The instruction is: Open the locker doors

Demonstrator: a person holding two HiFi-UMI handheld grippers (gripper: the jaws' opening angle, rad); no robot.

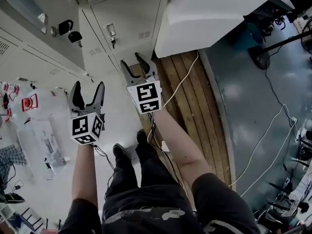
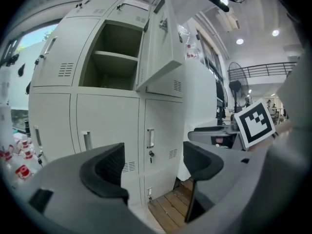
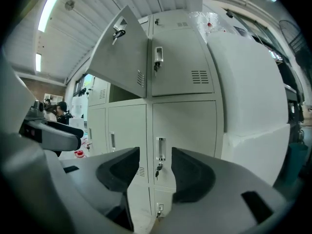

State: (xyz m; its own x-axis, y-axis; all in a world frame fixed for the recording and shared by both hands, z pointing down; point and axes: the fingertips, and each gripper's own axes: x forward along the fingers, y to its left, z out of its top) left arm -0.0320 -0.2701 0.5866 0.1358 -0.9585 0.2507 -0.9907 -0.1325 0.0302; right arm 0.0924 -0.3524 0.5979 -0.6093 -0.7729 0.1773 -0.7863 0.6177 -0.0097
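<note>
A bank of pale grey lockers [image 2: 105, 126] stands in front of me. One upper door [image 2: 161, 43] hangs swung open, showing an empty compartment [image 2: 109, 57] with a shelf. Below it is a closed door [image 3: 185, 135] with a vertical handle [image 3: 160, 148] and a key [image 3: 158, 168] in its lock. My right gripper [image 3: 156, 168] is open, a short way off, with that handle framed between its jaws. My left gripper [image 2: 153, 165] is also open and empty, held back and further left. From above, the left gripper [image 1: 88, 87] sits beside the right gripper [image 1: 131, 60], which is nearer the lockers.
A big white wrapped block [image 3: 253, 96] stands against the lockers' right side. Below is a wooden pallet [image 1: 180, 91] with a white cable [image 1: 183, 79] across it. Packed bottles [image 1: 29, 104] lie on the floor at left. More cables [image 1: 273, 130] run over the grey floor at right.
</note>
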